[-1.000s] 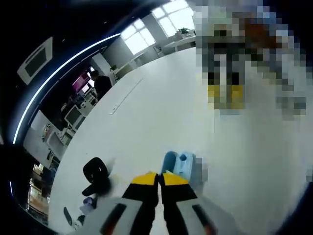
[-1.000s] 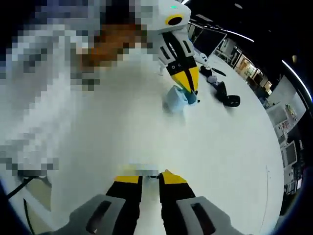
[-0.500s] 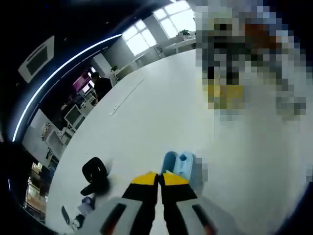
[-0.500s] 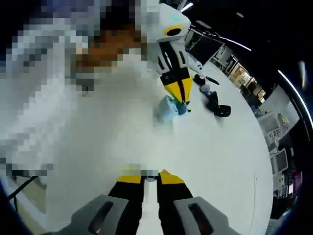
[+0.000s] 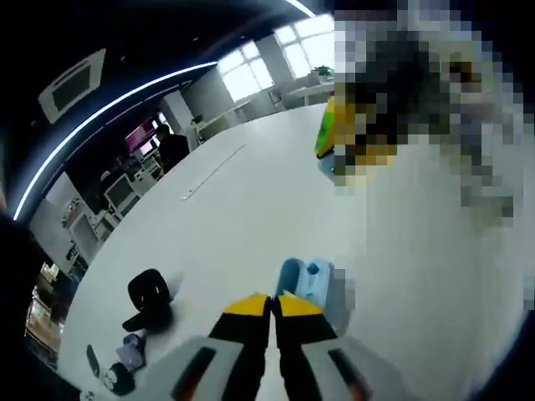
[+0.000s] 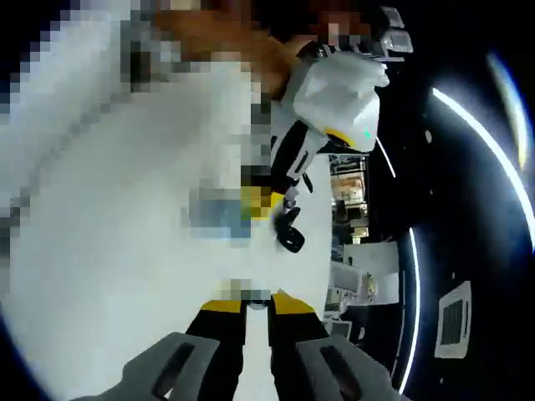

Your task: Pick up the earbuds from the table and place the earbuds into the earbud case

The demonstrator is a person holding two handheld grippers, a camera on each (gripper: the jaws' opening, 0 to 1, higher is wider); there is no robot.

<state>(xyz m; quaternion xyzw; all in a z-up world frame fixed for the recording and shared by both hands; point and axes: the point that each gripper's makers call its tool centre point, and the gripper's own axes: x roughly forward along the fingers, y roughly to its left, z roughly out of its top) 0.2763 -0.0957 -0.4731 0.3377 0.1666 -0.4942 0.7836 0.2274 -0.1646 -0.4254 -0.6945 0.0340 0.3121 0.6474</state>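
Your left hand-held gripper [image 5: 272,302] hangs low over the broad white surface [image 5: 251,225], its yellow-tipped jaws pressed together with nothing seen between them, and the pale blue rounded earbud case [image 5: 304,282] sits just beyond the tips, a shade to their right and close to touching. Your right hand-held gripper [image 6: 256,302] holds a small pale object [image 6: 256,295] pinched between its nearly closed yellow tips; it is most likely one of the earbuds, though it is too small to make out. From the right gripper view the case falls under a mosaic patch ahead of the jaws, just beside the white-bodied left tool, so its open side cannot be read there. In the left gripper view the right gripper's yellow tip [image 5: 328,132] shows far up the surface, well apart from the case. The coming move turns on that gap: the case lies straight ahead of your right tips, and your left is much the nearer hand to steady it. A black round object [image 5: 147,294] and small clutter [image 5: 125,361] lie off to the left, clear of that path.
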